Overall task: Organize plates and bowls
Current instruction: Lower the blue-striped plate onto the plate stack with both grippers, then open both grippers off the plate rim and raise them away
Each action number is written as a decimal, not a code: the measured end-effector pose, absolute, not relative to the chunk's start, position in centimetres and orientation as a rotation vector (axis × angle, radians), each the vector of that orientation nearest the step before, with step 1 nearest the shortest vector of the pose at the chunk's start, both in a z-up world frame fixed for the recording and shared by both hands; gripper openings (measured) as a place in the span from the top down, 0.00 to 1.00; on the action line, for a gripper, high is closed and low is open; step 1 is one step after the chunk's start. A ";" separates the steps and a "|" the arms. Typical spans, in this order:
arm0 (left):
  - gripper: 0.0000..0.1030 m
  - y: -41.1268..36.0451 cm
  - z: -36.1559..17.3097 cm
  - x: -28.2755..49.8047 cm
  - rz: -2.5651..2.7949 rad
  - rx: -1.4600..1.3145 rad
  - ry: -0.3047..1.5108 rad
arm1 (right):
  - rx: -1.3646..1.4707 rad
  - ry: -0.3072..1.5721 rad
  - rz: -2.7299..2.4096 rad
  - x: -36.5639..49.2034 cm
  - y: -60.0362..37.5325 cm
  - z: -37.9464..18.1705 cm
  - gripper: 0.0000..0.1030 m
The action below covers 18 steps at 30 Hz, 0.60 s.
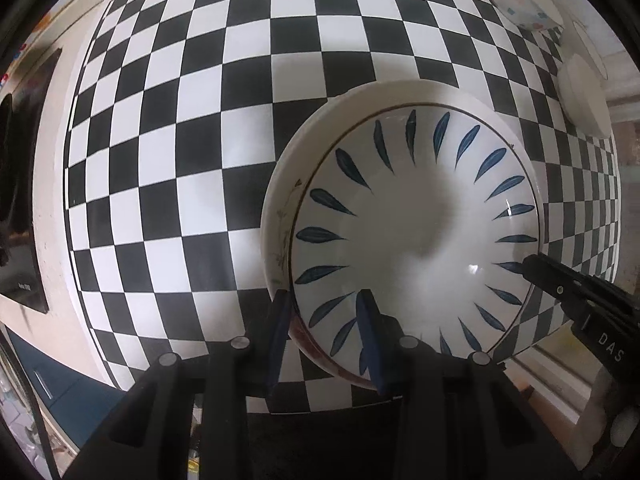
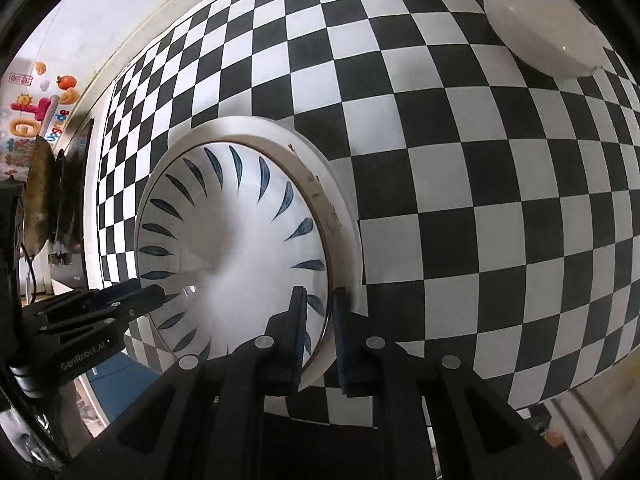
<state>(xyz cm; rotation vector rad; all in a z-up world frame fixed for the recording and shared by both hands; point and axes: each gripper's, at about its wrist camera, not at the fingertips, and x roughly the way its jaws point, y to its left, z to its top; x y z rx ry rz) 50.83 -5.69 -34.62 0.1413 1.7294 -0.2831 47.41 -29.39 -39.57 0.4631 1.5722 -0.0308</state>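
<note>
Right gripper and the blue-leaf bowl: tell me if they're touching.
Touching. The right wrist view shows the right gripper straddling the rim of the blue-leaf bowl, one finger inside and one outside, pads pressed against the wall with no gap visible.

both wrist views steep-down, close; share leaf-pattern bowl [image 1: 416, 232].

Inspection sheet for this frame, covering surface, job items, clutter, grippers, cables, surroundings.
Surface: checkered tablecloth, black and white.
Job's things: blue-leaf bowl nested in a white dish; dotted bowl and plain white bowl at the far edge.
Clutter: nothing seen.
Grippers: left gripper straddles the near rim of the stack; right gripper is shut on the blue-leaf bowl's rim at the opposite side.
Cables: thin dark cable at the table's left edge.
Surroundings: colourful wall stickers; blue cabinet below.
</note>
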 end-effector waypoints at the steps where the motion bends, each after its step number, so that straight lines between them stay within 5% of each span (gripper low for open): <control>1: 0.70 -5.6 -34.6 50.7 -0.281 0.138 1.733 | 0.456 1.575 -0.033 47.4 -29.4 -39.4 0.86; 8: 0.70 -4.8 -33.2 49.2 -0.274 0.121 1.745 | 0.432 1.567 -0.031 47.2 -29.2 -37.3 0.86; 18: 0.70 -5.9 -24.3 47.4 -0.247 0.164 1.547 | 0.311 1.477 -0.044 45.2 -27.5 -28.4 0.86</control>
